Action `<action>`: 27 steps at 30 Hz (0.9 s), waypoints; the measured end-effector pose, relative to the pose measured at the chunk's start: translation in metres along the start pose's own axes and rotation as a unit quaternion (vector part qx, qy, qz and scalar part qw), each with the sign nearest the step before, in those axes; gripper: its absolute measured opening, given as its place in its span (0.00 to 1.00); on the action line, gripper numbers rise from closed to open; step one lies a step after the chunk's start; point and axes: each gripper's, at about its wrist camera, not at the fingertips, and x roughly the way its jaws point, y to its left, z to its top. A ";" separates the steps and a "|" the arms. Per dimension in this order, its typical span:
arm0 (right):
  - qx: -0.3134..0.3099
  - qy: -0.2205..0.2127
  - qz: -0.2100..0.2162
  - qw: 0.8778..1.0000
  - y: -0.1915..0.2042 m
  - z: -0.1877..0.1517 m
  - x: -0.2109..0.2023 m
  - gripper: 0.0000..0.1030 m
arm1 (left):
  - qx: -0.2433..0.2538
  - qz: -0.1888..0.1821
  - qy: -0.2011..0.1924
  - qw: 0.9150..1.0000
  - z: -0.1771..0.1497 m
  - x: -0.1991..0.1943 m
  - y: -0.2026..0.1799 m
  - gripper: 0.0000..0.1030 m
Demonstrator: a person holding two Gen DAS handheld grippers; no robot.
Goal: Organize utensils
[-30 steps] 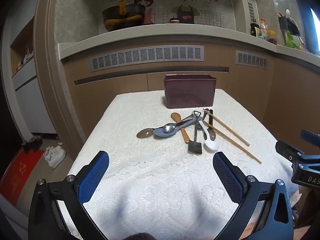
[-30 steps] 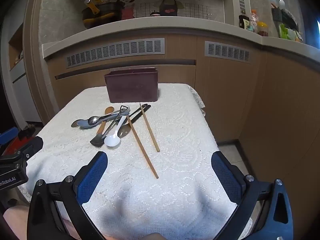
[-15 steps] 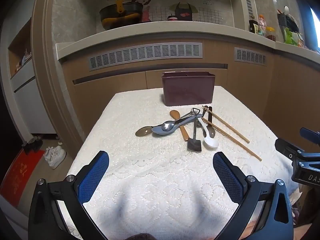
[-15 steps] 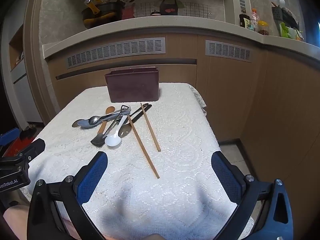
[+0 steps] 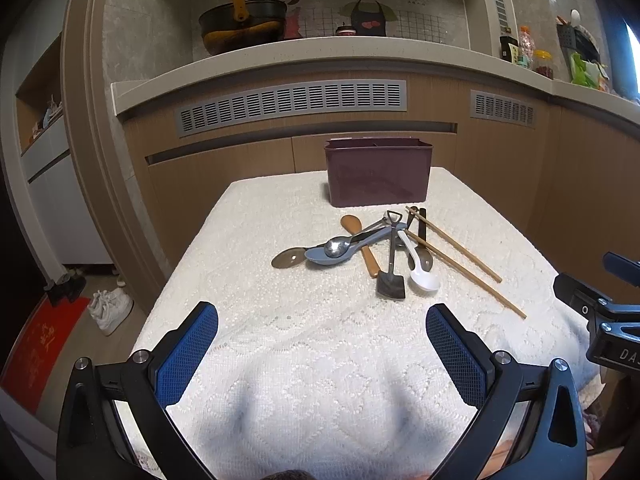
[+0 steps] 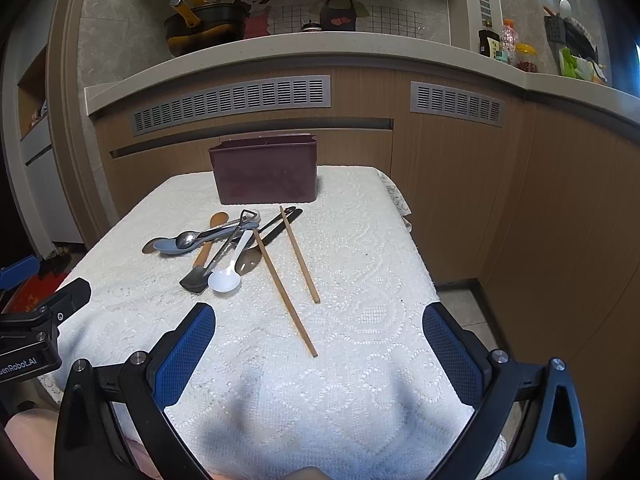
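A dark maroon utensil box (image 5: pixel 378 172) stands at the far end of the white lace-covered table (image 5: pixel 280 320); it also shows in the right wrist view (image 6: pixel 265 172). In front of it lies a pile of utensils: a blue spoon (image 5: pixel 336 254), a wooden spoon (image 5: pixel 362 244), a white spoon (image 5: pixel 420 272), a small black spatula (image 5: pixel 391 276) and two wooden chopsticks (image 5: pixel 460 264). The chopsticks (image 6: pixel 288 280) and the white spoon (image 6: pixel 228 276) show in the right wrist view. My left gripper (image 5: pixel 322 350) is open and empty, short of the pile. My right gripper (image 6: pixel 318 350) is open and empty, near the chopstick tips.
A wooden counter front with vent grilles (image 5: pixel 292 106) runs behind the table. A black pan (image 5: pixel 240 24) and bottles (image 5: pixel 528 50) sit on the counter. The table's right edge drops to the floor (image 6: pixel 460 296). Shoes and a red mat (image 5: pixel 44 344) lie at the left.
Both grippers have edged slightly forward toward the utensils and stay open. The utensils have not moved.
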 end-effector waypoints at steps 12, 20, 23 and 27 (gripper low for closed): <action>0.001 0.001 0.000 1.000 0.000 -0.001 0.000 1.00 | 0.001 0.000 0.001 1.000 -0.001 0.000 -0.001 1.00; 0.001 0.001 0.000 1.000 0.000 -0.001 0.000 1.00 | 0.001 0.001 0.001 1.000 -0.001 0.000 -0.001 1.00; 0.001 0.002 0.000 1.000 0.000 -0.001 0.000 1.00 | 0.001 0.001 0.002 1.000 -0.003 0.001 -0.001 1.00; 0.001 0.002 0.000 1.000 0.000 -0.001 0.001 1.00 | 0.001 0.001 0.003 1.000 -0.004 0.000 -0.001 1.00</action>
